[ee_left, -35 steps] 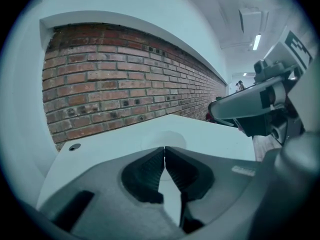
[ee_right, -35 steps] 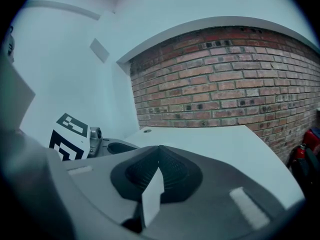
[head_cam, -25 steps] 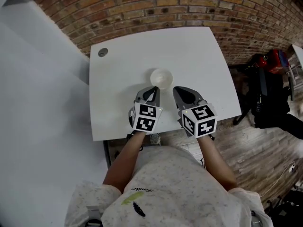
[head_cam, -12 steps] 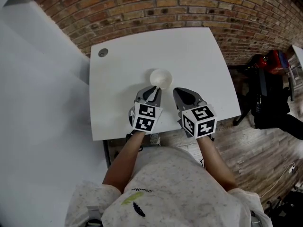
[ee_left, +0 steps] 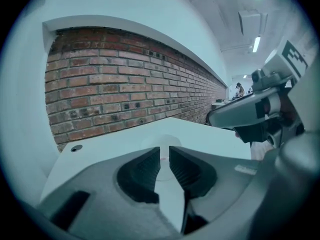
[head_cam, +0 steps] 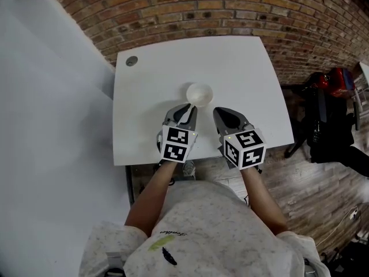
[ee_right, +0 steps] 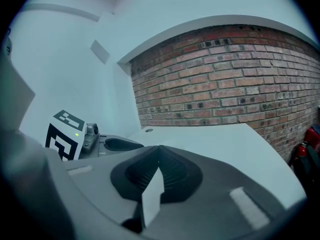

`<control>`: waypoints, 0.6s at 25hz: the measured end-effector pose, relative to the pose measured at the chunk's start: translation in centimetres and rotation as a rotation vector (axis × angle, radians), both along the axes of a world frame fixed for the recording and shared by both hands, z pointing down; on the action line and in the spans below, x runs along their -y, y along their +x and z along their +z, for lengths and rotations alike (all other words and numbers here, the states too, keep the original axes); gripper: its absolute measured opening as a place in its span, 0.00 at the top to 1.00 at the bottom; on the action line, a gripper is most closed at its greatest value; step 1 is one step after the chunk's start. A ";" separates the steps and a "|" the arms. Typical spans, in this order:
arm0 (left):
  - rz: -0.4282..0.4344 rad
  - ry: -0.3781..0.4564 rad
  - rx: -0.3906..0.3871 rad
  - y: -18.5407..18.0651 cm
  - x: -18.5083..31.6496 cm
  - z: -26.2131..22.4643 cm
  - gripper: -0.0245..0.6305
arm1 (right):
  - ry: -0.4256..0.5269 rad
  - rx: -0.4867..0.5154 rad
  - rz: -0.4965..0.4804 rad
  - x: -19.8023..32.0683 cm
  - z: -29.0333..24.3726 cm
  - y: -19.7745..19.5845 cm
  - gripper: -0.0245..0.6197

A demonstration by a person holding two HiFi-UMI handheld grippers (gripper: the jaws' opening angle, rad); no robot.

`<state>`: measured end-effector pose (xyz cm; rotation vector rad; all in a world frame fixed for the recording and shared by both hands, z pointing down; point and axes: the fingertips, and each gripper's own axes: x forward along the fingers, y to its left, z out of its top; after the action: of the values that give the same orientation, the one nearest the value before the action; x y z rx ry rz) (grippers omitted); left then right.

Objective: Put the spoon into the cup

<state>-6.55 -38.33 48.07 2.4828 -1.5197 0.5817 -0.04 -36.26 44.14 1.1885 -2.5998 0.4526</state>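
A small white cup (head_cam: 199, 94) stands near the middle of the white table (head_cam: 248, 68). My left gripper (head_cam: 187, 109) sits just in front of it, tips nearly at its rim. In the left gripper view the jaws of this gripper (ee_left: 164, 151) stand a narrow gap apart, and the pale cup (ee_left: 162, 143) shows through the gap with nothing clearly held. My right gripper (head_cam: 222, 113) rests beside it to the right, and its jaws (ee_right: 159, 149) meet with nothing between them. No spoon is visible in any view.
A brick wall (head_cam: 190, 7) runs behind the table. A round cable hole (head_cam: 132, 61) sits at the table's far left corner. Dark and red gear (head_cam: 331, 105) lies on the wooden floor to the right. The table's near edge is right under my grippers.
The head view has shifted slightly, so the table sits a little further right and lower. Both grippers keep their places in front of the cup.
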 end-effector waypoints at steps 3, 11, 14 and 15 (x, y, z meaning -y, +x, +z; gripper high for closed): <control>-0.023 0.012 -0.022 -0.5 -0.7 -0.8 0.88 | 0.009 0.004 -0.013 -0.5 -0.3 -0.2 0.95; -0.098 0.035 -0.092 -2.1 -2.9 -2.8 0.90 | 0.032 0.016 -0.052 -1.7 -1.4 -0.7 0.95; -0.119 0.034 -0.116 -2.3 -3.8 -3.4 0.94 | 0.040 0.023 -0.065 -2.2 -1.9 -0.7 0.95; -0.125 0.035 -0.124 -2.4 -4.1 -3.6 0.95 | 0.044 0.025 -0.071 -2.4 -2.1 -0.7 0.95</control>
<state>-8.94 -34.20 44.43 2.3780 -1.6351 0.3761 -0.70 -33.85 42.09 1.1063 -2.6767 0.4011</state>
